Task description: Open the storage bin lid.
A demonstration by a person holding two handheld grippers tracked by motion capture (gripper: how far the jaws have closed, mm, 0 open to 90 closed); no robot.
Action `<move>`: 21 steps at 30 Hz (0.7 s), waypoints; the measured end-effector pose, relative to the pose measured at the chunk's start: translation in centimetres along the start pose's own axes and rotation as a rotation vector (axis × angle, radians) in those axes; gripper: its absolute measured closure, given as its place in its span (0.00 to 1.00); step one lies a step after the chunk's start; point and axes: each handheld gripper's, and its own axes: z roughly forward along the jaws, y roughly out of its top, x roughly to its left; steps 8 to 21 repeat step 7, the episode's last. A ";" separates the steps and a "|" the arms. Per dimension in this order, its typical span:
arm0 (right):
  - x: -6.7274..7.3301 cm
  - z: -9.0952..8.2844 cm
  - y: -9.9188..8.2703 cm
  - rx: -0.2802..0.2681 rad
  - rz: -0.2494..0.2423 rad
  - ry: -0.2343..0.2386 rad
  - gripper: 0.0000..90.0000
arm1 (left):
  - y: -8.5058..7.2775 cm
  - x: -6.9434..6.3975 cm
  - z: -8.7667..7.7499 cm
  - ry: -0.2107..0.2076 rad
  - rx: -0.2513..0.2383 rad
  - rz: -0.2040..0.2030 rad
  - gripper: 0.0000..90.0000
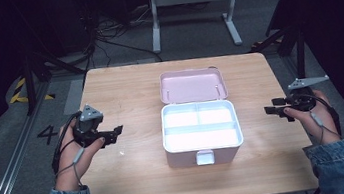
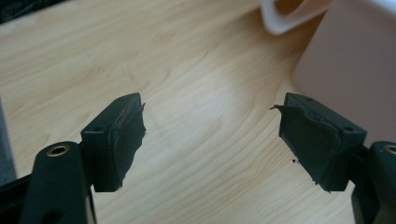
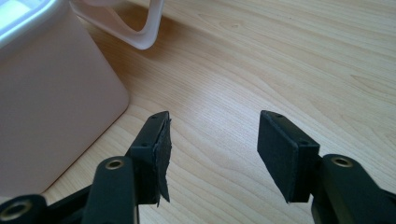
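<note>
A pink lunch box (image 1: 202,131) stands open in the middle of the wooden table (image 1: 135,177), its lid (image 1: 192,85) laid back behind it and its white compartments bare. My left gripper (image 1: 118,130) hovers left of the box, pointing toward it, jaws open with nothing between them (image 2: 208,135); the box wall (image 2: 348,70) sits ahead on the right. My right gripper (image 1: 268,110) hangs right of the box, pointing at it, also open and holding nothing (image 3: 212,154). The box's side (image 3: 51,102) is on the left there.
A white latch tab (image 1: 204,157) sticks out from the box's front. The table's right edge (image 1: 290,111) runs under my right hand. A white desk frame (image 1: 193,8) and cables lie on the floor beyond the table.
</note>
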 end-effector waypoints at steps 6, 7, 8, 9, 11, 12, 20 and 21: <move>0.0 0.0 -0.1 -0.008 0.000 -0.002 0.50 | 0.1 0.1 0.0 -0.049 -0.027 -0.052 0.26; -0.1 -0.1 -0.1 -0.013 0.001 -0.006 0.50 | 0.1 0.2 0.0 -0.050 -0.030 -0.050 0.25; -0.1 -0.1 -0.1 -0.013 0.001 -0.006 0.50 | 0.1 0.2 0.0 -0.050 -0.030 -0.050 0.25; -0.1 -0.1 -0.1 -0.013 0.001 -0.006 0.50 | 0.1 0.2 0.0 -0.050 -0.030 -0.050 0.25; -0.1 -0.1 -0.1 -0.013 0.001 -0.006 0.50 | 0.1 0.2 0.0 -0.050 -0.030 -0.050 0.25; -0.1 -0.1 -0.1 -0.013 0.001 -0.006 0.50 | 0.1 0.2 0.0 -0.050 -0.030 -0.050 0.25; -0.1 -0.1 -0.1 -0.013 0.001 -0.006 0.50 | 0.1 0.2 0.0 -0.050 -0.030 -0.050 0.25; -0.1 -0.1 -0.1 -0.013 0.001 -0.006 0.50 | 0.1 0.2 0.0 -0.050 -0.030 -0.050 0.25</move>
